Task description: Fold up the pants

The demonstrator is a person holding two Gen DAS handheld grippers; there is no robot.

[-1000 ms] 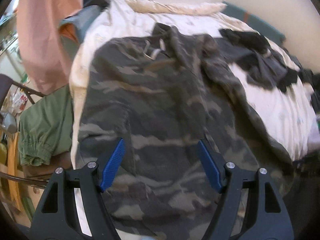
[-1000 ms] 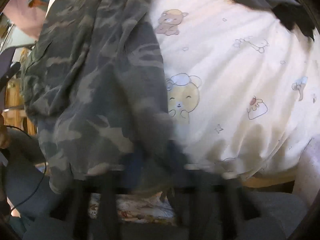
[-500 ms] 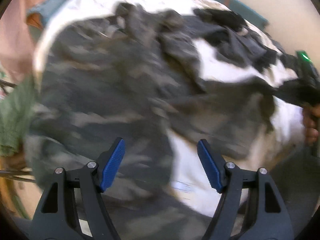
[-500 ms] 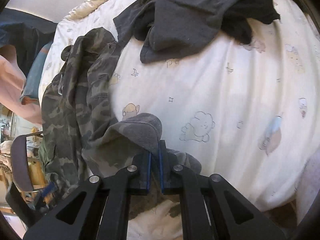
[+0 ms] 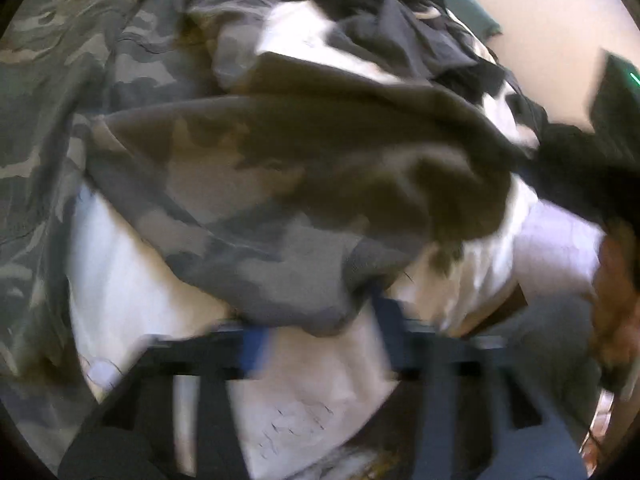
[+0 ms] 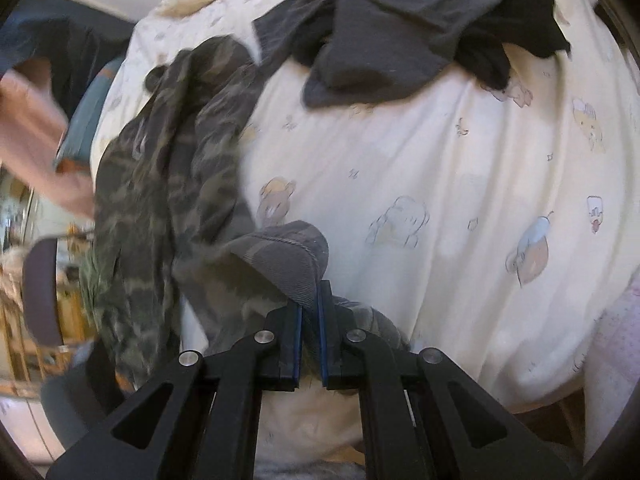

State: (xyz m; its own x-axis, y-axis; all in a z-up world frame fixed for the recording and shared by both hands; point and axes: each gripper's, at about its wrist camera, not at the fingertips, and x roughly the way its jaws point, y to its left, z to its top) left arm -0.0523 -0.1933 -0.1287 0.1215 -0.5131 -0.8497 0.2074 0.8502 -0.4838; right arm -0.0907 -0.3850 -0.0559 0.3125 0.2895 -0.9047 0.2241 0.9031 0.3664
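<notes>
Camouflage pants [image 6: 168, 184]: soft woven cloth, rumpled, lying along the bed [image 6: 440, 184], on its cartoon-printed cream cover. Right hand-held gripper [image 6: 310, 320]: blue pads pinching a ribbed cuff. Left hand-held gripper [image 5: 316, 344]: motion-blurred, jaws just closing at a pant-leg edge. Right view alone showed dark grey garments [image 6: 384, 40]; left view alone, a hand [image 5: 616, 304].

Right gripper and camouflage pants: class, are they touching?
Touching. The right wrist view shows the right gripper with its fingers shut on the ribbed cuff of the camouflage pants.
</notes>
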